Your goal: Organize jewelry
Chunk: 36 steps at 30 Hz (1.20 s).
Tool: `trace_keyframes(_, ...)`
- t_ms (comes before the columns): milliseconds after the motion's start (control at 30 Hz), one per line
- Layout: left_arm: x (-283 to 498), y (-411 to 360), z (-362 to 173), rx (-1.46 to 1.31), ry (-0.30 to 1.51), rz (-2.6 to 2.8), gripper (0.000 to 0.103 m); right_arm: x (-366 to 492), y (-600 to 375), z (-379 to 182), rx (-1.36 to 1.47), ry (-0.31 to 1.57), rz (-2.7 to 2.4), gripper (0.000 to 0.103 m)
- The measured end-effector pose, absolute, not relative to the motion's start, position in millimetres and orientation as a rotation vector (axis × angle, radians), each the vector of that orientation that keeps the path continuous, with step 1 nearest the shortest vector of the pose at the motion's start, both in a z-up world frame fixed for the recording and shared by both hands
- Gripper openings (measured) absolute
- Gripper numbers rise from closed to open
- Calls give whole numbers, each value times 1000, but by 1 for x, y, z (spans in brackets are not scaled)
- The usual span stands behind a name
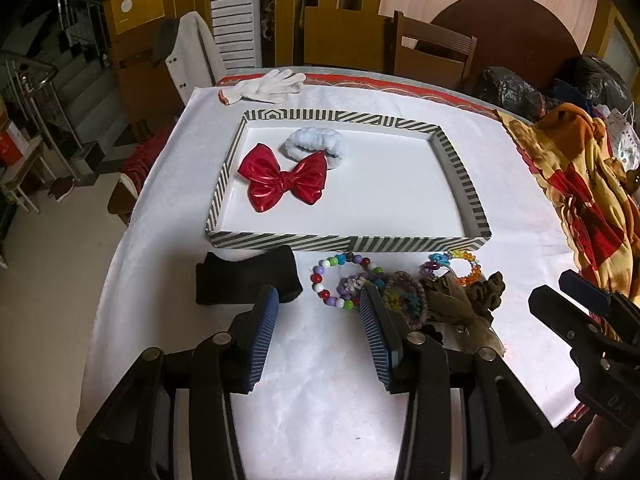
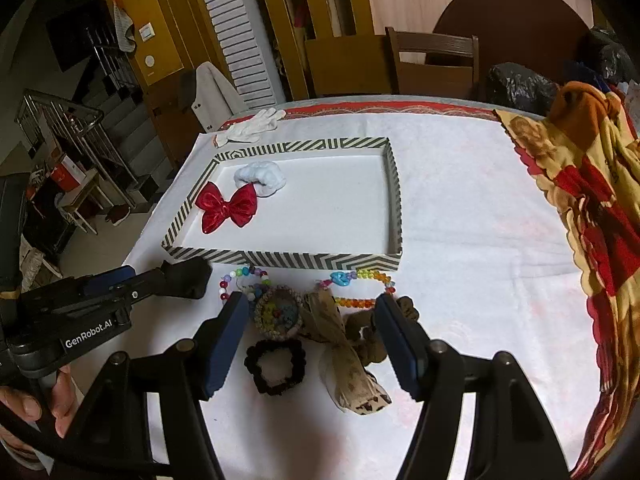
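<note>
A shallow striped tray (image 1: 280, 242) sits on the white tablecloth (image 1: 304, 400), and at its far left lie a shiny red bow (image 1: 282, 178) and a pale blue scrunchie (image 1: 316, 146), the bow overlapping the scrunchie's near edge. Just outside the tray's near wall the remaining pieces are bunched together: a black band (image 1: 244, 282) on the left, a bracelet of mixed coloured beads (image 1: 326, 280) beside it, a crocheted round piece (image 2: 278, 314) touching that bracelet, a clear orange and rainbow bead bracelet (image 2: 360, 290) to the right, a brown patterned bow (image 2: 344, 356) and a dark brown scrunchie (image 2: 368, 338) against it, and a black scrunchie (image 2: 274, 366) nearest. The left gripper (image 1: 318, 308) hovers released above the cloth, its jaws apart between the black band and the coloured bead bracelet, holding nothing. The right gripper (image 2: 310, 310) is likewise spread wide, its fingers flanking the crocheted piece and the brown bow without gripping. Beyond the tray lies a white glove (image 1: 268, 86); a patterned orange and red cloth (image 2: 592, 200) is heaped at the right.
</note>
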<state>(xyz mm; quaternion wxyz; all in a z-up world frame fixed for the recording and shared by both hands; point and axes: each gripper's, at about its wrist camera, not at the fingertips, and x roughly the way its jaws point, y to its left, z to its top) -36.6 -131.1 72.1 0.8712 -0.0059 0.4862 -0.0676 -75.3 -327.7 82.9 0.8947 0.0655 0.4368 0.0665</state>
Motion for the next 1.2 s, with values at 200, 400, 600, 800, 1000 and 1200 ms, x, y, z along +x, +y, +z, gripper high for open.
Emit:
trace_keyframes(200, -43, -138, 78, -2, 997, -149, 32, -85, -333, 89, 137, 886, 129, 72)
trace_keyframes(400, -49, -144, 82, 16, 976, -152, 32, -90, -337, 90, 143, 881, 125, 72)
trace_keyframes(600, -52, -147, 82, 20, 971, -152, 32, -92, -336, 91, 139, 878, 127, 72)
trace_keyframes(800, -52, -147, 82, 16, 975, -153, 32, -93, -335, 90, 137, 883, 131, 73)
trace_keyframes(1000, -51, -147, 80, 16, 983, -158, 32, -92, -334, 88, 138, 894, 133, 73)
trace_keyframes(1200, -53, -148, 79, 19, 977, -171, 32, -90, -333, 86, 134, 905, 135, 73)
